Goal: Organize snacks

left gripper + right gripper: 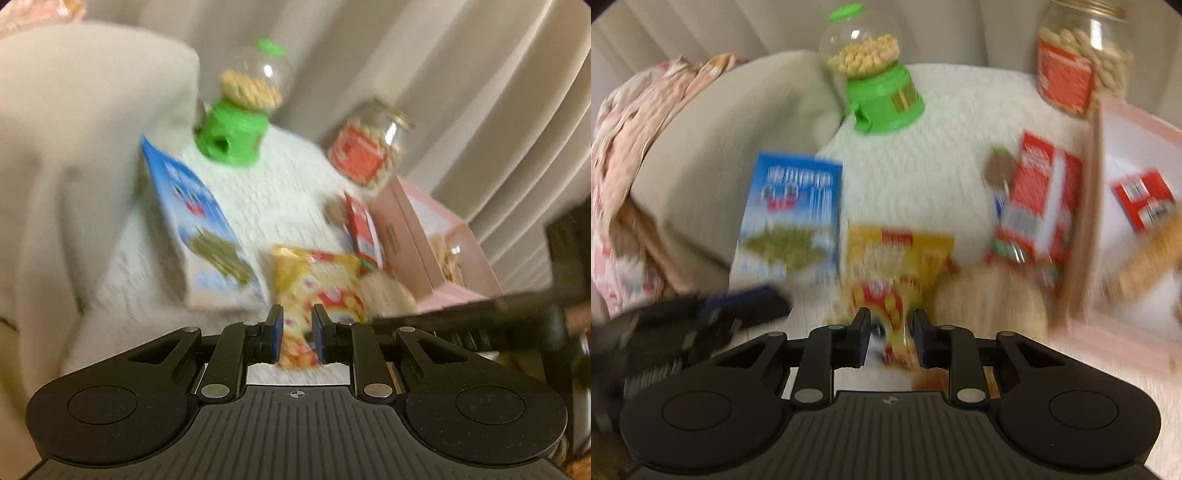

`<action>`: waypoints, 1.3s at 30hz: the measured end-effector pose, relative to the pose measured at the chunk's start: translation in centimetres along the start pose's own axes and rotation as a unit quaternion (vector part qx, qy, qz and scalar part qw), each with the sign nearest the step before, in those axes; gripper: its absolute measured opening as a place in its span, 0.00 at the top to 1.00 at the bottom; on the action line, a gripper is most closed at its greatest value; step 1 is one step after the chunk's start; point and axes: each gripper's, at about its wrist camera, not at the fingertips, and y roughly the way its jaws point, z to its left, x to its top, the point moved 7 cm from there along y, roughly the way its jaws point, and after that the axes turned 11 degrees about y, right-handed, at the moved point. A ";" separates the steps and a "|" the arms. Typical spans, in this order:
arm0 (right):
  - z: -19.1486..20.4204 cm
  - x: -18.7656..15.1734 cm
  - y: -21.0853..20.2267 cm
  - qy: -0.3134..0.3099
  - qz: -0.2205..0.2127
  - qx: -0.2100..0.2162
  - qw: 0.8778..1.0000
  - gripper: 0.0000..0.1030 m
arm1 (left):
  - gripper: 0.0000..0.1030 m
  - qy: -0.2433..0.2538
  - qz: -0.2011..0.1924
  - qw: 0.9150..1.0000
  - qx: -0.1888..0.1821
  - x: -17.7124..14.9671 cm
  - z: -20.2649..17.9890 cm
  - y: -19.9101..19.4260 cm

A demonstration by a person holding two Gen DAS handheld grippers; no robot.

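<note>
A yellow snack bag lies on a white knitted cloth, also in the right wrist view. My left gripper has its near end between its jaws, which stand narrowly apart. My right gripper also straddles the bag's near end, jaws slightly apart. A blue box stands left of the bag. A red box lies right of it. Both views are blurred.
A green candy dispenser and a glass jar with a red label stand at the back. A pink open box at the right holds a red packet. A beige cushion lies left.
</note>
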 end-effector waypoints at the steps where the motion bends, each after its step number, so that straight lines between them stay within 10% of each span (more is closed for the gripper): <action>1: -0.3 -1.2 -0.5 -0.006 -0.003 -0.005 1.000 0.76 | 0.80 0.001 0.008 1.000 -0.001 -0.4 -0.3 0.2; 5: -1.7 -4.5 -2.4 -0.035 -0.022 -0.024 0.999 0.70 | 0.80 0.017 0.022 0.999 0.017 -0.9 -1.8 1.4; 10: -3.7 -6.1 -7.2 -0.072 -0.113 -0.070 0.988 0.18 | 0.80 0.045 0.000 0.998 0.035 1.2 -3.8 2.1; 18: -6.7 -5.3 -5.9 0.001 -0.126 -0.053 0.991 0.17 | 0.77 0.087 0.016 0.992 0.089 2.1 -4.4 4.6; 27: -3.9 -2.0 0.1 -0.010 -0.123 -0.076 0.989 0.12 | 0.77 0.000 0.026 0.997 0.078 1.3 -0.2 3.1; 36: -3.7 -5.7 -0.8 -0.031 -0.098 -0.065 0.993 0.61 | 0.76 0.028 0.023 0.996 0.086 2.1 -1.3 4.6; 39: -5.2 -7.1 -2.3 -0.025 -0.102 -0.075 0.992 0.62 | 0.76 0.042 0.022 0.995 0.086 2.3 -2.1 5.0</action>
